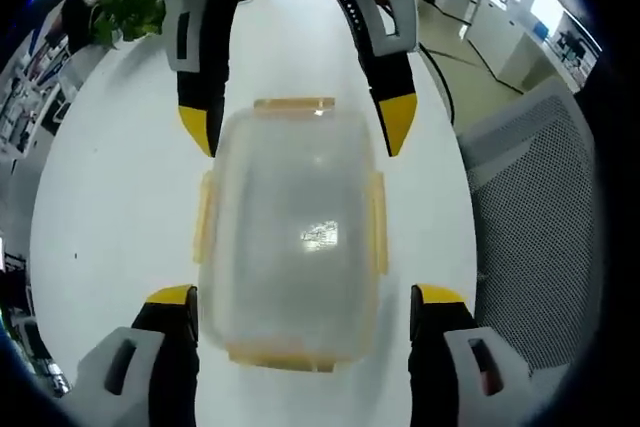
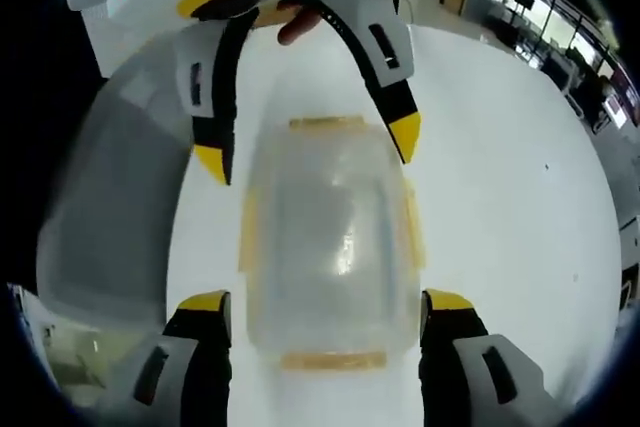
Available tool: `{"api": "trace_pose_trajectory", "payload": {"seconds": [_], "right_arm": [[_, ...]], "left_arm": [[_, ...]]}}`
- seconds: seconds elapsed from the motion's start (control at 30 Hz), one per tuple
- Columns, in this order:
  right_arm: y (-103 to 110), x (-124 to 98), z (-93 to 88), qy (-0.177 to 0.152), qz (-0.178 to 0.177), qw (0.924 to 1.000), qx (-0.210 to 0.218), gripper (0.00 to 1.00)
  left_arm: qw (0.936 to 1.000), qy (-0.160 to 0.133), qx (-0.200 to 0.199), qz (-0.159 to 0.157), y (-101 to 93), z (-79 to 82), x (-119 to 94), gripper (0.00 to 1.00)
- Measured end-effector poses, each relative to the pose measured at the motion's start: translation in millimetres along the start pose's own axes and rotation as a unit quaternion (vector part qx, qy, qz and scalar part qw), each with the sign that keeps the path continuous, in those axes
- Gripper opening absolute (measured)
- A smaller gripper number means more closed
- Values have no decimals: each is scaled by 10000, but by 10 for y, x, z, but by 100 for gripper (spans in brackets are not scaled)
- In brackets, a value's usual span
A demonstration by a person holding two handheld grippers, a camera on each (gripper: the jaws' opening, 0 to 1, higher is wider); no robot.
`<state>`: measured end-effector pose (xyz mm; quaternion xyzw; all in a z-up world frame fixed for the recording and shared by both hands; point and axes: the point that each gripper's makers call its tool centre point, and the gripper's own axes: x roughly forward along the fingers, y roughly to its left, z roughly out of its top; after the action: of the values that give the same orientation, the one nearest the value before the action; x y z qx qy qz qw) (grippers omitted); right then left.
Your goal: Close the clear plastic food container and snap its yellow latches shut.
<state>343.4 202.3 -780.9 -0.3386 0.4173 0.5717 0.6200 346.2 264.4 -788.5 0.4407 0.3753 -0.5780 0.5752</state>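
Note:
A clear plastic food container (image 1: 290,237) lies on the white table (image 1: 110,207) with its lid on top. Yellow latches (image 1: 293,105) run along all its sides and stand flared outward. My left gripper (image 1: 305,297) is open, its yellow-tipped jaws flanking the container's near end. The right gripper (image 1: 297,127) reaches in from the far side, also open, its tips beside the far corners. In the right gripper view the same container (image 2: 330,237) lies between my right gripper (image 2: 328,302) and the opposing left gripper (image 2: 308,147). Neither holds anything.
A grey mesh chair (image 1: 540,207) stands by the table's edge and appears again as the chair (image 2: 110,207). A green plant (image 1: 130,2) sits at the far side. A hand (image 2: 300,22) grips the opposing tool. Office desks lie beyond.

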Motion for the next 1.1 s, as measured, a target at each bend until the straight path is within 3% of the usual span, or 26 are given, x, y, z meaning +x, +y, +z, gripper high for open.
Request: {"api": "trace_pose_trajectory", "payload": {"seconds": [0.57, 1.1], "right_arm": [[-54, 104, -58, 206, -60, 9997, -125, 77], [-56, 123, -56, -87, -28, 9999, -58, 78]], "left_arm": [[9997, 188, 105, 85, 58, -37, 107, 86], [9989, 378, 131, 243, 91, -42, 196, 84]]}}
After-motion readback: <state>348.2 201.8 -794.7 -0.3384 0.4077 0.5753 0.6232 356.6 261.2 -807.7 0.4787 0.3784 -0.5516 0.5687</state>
